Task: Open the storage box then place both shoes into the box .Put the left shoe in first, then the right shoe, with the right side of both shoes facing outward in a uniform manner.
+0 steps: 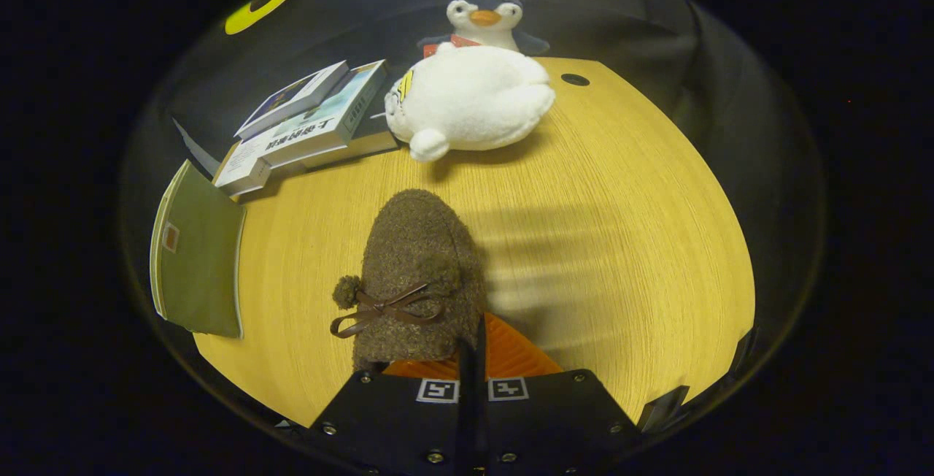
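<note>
Right ahead of the gripper [473, 381], a brown fuzzy shoe [417, 271] with a dark ribbon bow [383, 309] and a small pompom [347, 290] points away from the camera over the wooden tabletop [620, 242]. The fingers stand nearly together, only a thin gap between them, closed on the rear edge of the shoe; whether both press on it I cannot tell. Beyond the shoe's toe lies a white plush toy [471, 102], with a penguin plush [484, 17] sitting behind it at the table's far edge. To the left of the white toy is a stack of books [314, 125], and nearer, at the table's left edge, a green book [198, 251] lies apart. A small dark round hole [575, 79] sits in the tabletop right of the white toy. Striped shadows fall across the wood beside the shoe. Black cloth encloses the table behind and to the sides.
</note>
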A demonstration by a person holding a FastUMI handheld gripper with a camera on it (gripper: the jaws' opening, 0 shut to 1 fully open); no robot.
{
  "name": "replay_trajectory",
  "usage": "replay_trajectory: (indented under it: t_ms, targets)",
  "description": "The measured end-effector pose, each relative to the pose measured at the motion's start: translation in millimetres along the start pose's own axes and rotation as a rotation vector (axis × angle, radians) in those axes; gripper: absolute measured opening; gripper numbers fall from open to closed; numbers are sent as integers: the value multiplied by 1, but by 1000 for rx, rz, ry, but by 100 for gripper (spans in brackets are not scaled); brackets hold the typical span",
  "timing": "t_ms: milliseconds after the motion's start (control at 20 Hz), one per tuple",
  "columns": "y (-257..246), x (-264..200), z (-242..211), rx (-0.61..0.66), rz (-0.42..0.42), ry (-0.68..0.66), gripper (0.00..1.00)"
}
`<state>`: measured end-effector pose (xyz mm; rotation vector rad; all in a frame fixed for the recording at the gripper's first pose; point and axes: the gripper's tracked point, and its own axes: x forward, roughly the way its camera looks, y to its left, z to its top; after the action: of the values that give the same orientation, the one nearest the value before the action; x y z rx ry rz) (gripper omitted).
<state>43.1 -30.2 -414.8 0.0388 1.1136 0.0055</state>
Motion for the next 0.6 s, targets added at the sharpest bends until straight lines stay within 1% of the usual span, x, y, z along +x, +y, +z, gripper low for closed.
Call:
replay_trajectory:
  t_ms: [200,400,600]
  targets:
    - [28,-26,23,-28,38,-29,0]
    - [56,-51,44,-54,55,-62,0]
    - [92,-73,60,-77,109,-83,0]
